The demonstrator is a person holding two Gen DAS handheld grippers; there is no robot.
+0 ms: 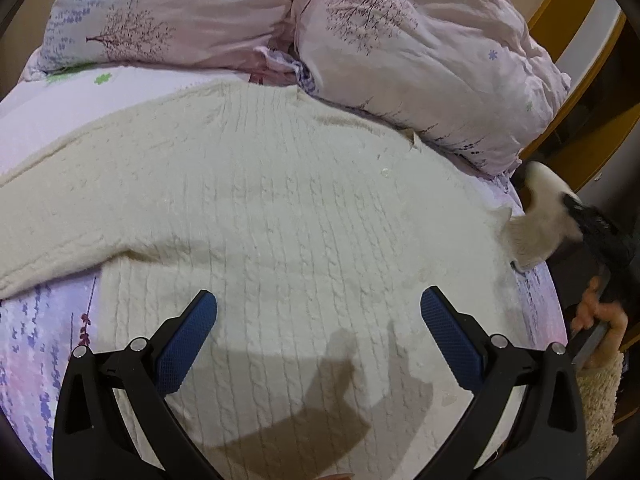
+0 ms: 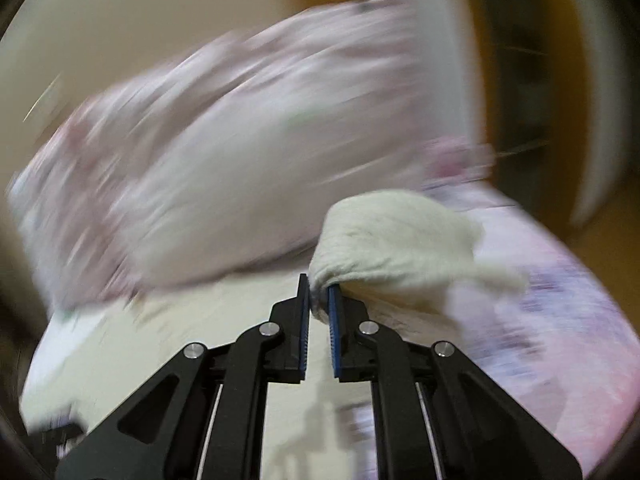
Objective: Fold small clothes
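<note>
A cream cable-knit sweater [image 1: 280, 208] lies flat on the bed, its left sleeve [image 1: 48, 236] stretched out to the left. My left gripper [image 1: 318, 312] is open and hovers just above the sweater's lower body, empty. My right gripper [image 2: 319, 300] is shut on the sweater's right sleeve [image 2: 392, 232], lifting it off the bed; the sleeve drapes over its right finger. In the left wrist view the right gripper [image 1: 576, 216] shows at the far right with the raised sleeve [image 1: 536, 224]. The right wrist view is motion-blurred.
Two pink floral pillows [image 1: 420, 52] lie at the head of the bed behind the sweater. The floral sheet [image 1: 36, 332] shows at the left. A wooden bed frame [image 1: 568, 12] and the bed's right edge [image 1: 556, 304] are at the right.
</note>
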